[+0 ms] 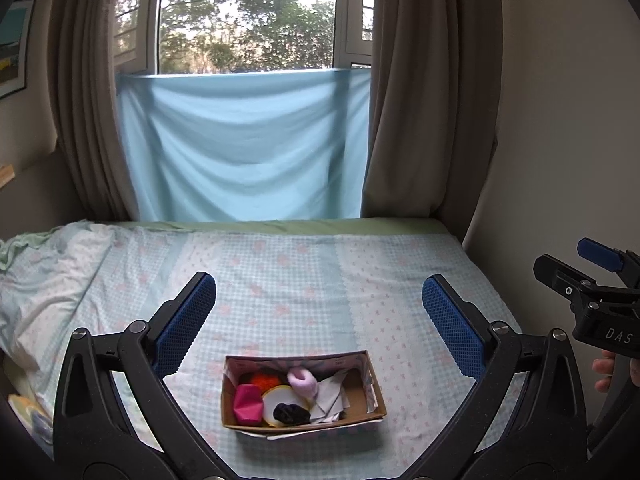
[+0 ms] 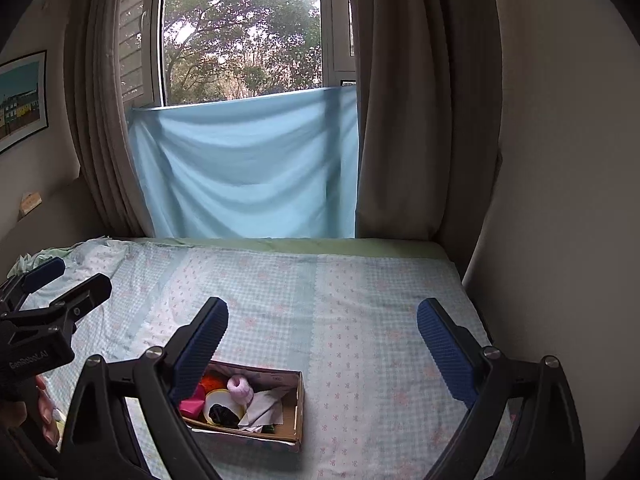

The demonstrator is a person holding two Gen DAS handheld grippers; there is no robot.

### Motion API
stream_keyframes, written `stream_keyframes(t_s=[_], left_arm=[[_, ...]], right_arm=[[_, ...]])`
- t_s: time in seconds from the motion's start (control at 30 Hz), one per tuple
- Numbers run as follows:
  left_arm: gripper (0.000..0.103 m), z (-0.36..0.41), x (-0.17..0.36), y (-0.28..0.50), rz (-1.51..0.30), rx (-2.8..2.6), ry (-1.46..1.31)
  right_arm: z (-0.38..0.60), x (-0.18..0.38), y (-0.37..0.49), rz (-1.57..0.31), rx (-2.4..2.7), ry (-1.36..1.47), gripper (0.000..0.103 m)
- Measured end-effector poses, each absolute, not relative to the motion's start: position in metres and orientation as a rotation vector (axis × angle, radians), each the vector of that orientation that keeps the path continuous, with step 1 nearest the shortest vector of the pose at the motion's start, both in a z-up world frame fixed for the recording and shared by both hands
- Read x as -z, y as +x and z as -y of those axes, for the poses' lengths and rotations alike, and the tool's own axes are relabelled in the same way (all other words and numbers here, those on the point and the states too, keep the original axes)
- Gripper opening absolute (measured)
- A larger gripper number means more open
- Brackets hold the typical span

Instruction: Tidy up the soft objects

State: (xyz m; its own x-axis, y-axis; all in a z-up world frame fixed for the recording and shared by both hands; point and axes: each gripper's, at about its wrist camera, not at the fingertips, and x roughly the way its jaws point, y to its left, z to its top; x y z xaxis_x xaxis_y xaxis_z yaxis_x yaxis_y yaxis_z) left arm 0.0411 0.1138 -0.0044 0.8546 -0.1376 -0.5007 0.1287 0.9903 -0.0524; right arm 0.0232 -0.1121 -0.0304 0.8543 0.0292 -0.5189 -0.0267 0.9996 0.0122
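A shallow cardboard box (image 1: pixel 370 376) sits on the bed near me and also shows in the right wrist view (image 2: pixel 298 404). It holds several soft items: a magenta lump (image 1: pixel 248 402), an orange pompom (image 1: pixel 266 380), a pale pink yarn ball (image 1: pixel 302 380), a black scrunchie (image 1: pixel 290 414) on a yellow-rimmed white disc, and grey cloth (image 1: pixel 332 394). My left gripper (image 1: pixel 318 312) is open and empty, above and behind the box. My right gripper (image 2: pixel 322 338) is open and empty, to the right of the box; it also shows in the left wrist view (image 1: pixel 600 280).
The bed (image 1: pixel 320 272) has a pale blue patterned sheet, rumpled at the left (image 1: pixel 48 272). A light blue cloth (image 1: pixel 244 140) hangs under the window between brown curtains. A wall (image 1: pixel 560 120) closes the right side.
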Motion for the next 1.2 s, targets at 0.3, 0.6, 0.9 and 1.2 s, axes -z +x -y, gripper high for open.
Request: stream_keyframes(t_s=[0.3,0.6,0.9,1.2], left_arm=[[0.103,-0.1098,0.0094,0.0406,-0.535,0.156,-0.008],[0.103,-0.1113,0.0093,0.0383,-0.529,0.154,-0.008],[0.103,-0.1151,0.0082,0.0356,-0.52,0.148,-0.009],[0.103,-0.115,0.0064,0.0321,-0.511,0.143,0.001]], right_arm=[[0.1156,0.0273,0.0188,-0.545,-0.004,0.013,0.094],[0.1141,0.0249,0.0157,-0.539,0.002,0.015,0.094],[0.1135,0.0252,0.0159,-0.538,0.002,0.014,0.094],[0.1131,0.0262,0.0162,-0.538,-0.001,0.019,0.094]])
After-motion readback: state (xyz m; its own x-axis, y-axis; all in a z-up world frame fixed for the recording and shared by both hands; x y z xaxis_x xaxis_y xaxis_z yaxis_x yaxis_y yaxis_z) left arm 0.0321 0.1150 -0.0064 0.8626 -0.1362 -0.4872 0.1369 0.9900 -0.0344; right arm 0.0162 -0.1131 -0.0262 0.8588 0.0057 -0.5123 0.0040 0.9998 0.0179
